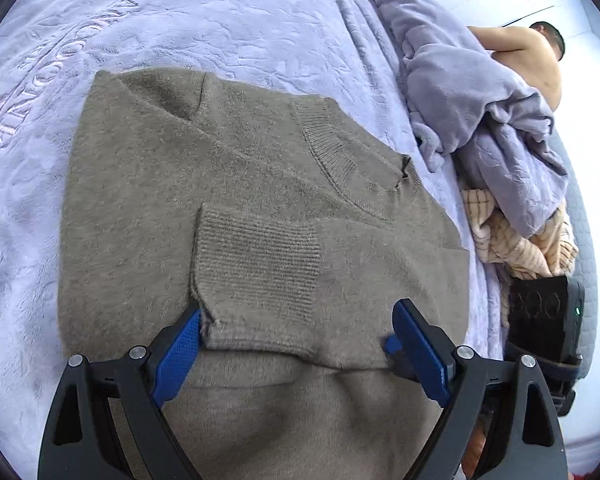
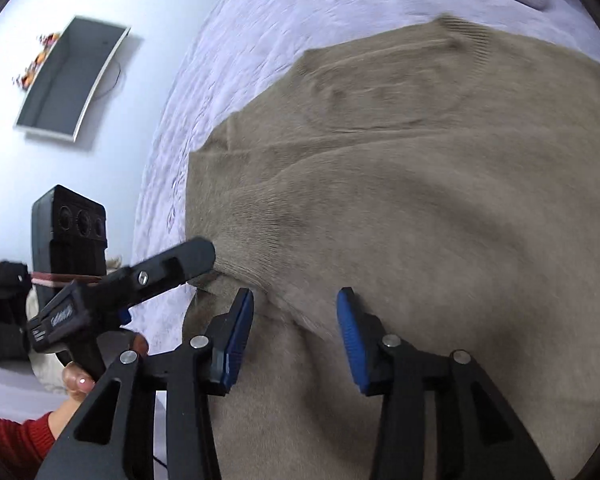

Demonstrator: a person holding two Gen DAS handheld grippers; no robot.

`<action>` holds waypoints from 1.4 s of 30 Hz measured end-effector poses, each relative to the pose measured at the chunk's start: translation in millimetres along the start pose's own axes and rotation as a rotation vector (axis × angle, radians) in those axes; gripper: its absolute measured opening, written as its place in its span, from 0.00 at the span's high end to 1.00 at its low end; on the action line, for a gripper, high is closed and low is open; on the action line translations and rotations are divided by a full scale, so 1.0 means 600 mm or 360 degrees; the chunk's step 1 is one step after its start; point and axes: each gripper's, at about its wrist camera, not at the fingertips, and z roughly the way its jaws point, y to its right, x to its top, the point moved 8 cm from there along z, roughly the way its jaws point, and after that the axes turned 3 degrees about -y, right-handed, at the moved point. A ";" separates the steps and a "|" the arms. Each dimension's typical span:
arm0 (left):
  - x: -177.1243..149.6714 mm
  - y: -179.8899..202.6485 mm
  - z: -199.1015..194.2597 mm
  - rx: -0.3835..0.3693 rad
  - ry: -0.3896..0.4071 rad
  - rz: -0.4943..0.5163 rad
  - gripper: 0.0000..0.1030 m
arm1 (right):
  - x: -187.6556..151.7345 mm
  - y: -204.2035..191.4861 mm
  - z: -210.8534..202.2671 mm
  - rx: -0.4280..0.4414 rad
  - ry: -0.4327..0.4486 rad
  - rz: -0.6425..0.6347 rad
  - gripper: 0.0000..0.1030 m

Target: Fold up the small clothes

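Observation:
A grey-brown knitted sweater lies flat on a lavender bedspread, with one sleeve folded across its body. The sleeve's ribbed cuff sits just ahead of my left gripper, which is open wide. Its left pad touches the cuff's edge, and the right pad rests on the sweater apart from the cuff. In the right wrist view my right gripper hovers over the sweater, open, with a fabric fold running between its pads. One finger of the left gripper touches the sweater's edge.
A bunched lavender blanket and striped peach cloth lie along the bed's right side, beside a person lying down. A black box with round lenses stands by the bed edge. A screen hangs on the wall. A red sleeve shows.

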 end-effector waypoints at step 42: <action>-0.025 -0.043 0.004 0.0396 0.0036 0.0107 0.82 | -0.078 0.330 -0.189 -0.0293 0.0441 0.0733 0.82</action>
